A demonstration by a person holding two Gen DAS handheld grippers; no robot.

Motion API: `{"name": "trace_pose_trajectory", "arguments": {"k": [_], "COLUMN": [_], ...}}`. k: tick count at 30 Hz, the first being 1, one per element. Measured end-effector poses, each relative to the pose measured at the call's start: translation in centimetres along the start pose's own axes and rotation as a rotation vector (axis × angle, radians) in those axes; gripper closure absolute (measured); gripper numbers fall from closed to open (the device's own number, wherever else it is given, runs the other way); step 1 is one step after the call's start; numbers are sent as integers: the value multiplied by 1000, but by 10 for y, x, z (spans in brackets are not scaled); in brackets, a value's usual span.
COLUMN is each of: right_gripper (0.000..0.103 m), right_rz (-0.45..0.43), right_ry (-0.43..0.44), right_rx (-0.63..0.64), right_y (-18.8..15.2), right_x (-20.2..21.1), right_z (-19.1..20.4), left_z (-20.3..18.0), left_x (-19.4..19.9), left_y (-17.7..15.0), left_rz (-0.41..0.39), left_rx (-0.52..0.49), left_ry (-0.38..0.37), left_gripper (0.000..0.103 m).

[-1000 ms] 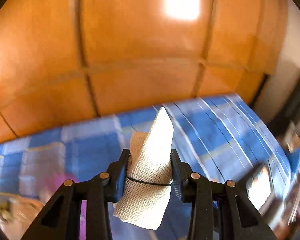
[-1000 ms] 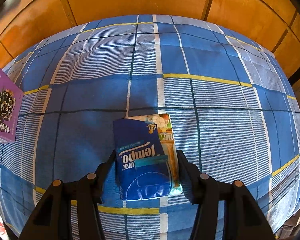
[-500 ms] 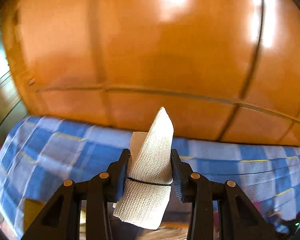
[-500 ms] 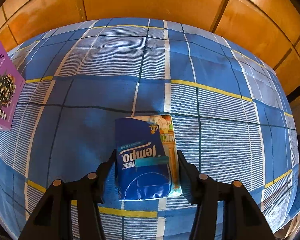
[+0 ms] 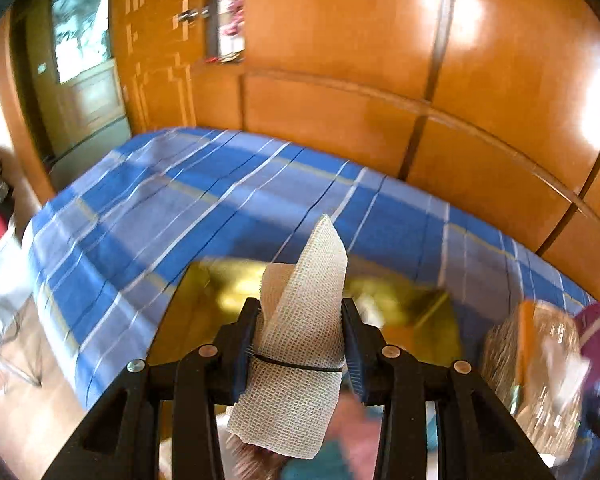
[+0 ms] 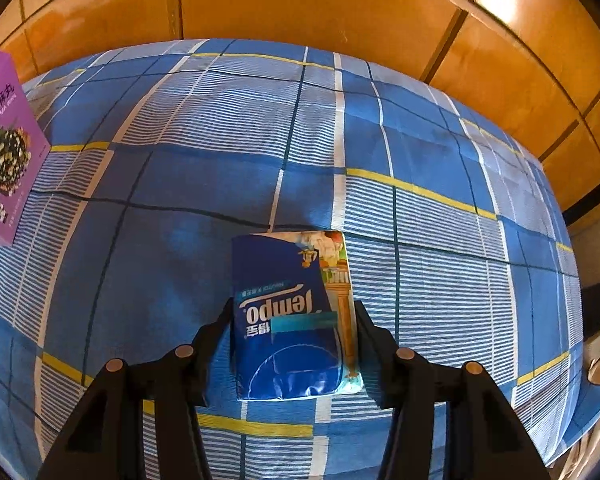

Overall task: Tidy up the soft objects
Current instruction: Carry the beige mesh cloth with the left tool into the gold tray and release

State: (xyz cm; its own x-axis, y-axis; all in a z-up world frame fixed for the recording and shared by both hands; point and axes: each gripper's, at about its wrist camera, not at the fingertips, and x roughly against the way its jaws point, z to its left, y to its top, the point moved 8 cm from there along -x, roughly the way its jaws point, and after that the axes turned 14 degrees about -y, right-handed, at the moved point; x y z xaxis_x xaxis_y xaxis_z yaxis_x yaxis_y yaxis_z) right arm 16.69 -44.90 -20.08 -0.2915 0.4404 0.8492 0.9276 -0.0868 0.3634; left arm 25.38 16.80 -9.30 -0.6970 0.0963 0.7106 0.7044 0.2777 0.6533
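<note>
A: The checked bedspread [image 6: 172, 208] fills your view; the purple box [image 6: 4, 148] is cut off at the edge.
B: Your right gripper [image 6: 292, 312] pinches the tissue pack [image 6: 288, 320] lying there. Your left gripper [image 5: 300, 344] clamps the gauze roll [image 5: 300, 356]; the basket [image 5: 540, 368] beneath blurs.

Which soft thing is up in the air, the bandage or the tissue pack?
The bandage roll: the left gripper pinches it above the bed. The tissue pack lies flat on the blue bedsheet.
</note>
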Motion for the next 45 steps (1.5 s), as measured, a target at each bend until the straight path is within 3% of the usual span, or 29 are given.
{"name": "trace_pose_trajectory", "arguments": {"k": [9,14,16,19,30,32,36,45], "right_gripper": [50,50,50,50,50,50,50,50], "right_rz": [-36,-39,-39,-36,-26,-23,-19,-24], "right_ry": [-45,-66,-73,-79,-95,-94,-92,-98], "right_rx": [27,30,28,18,-2,-7,-16,-16], "right_y": [-2,-4,-3,-4,-4,-5,-4,-3], "right_x": [6,7,6,5,4,4,4,4], "right_z": [5,6,5,5,4,4,3,2], "left_z": [41,35,24,20,66,66,59,35], "left_x": [40,46,43,32,-23,-19,1,46], "left_y": [-92,-127,-133,-134,-89,-85,-85,-90], "left_rz": [15,15,17,42,59,47,1,-77], "left_rx": [74,75,25,15,40,38,23,-27], "left_ry": [-9,-19,-17,-27,113,114,103,56], "left_gripper": [63,63,62,62,61,59,37,26]}}
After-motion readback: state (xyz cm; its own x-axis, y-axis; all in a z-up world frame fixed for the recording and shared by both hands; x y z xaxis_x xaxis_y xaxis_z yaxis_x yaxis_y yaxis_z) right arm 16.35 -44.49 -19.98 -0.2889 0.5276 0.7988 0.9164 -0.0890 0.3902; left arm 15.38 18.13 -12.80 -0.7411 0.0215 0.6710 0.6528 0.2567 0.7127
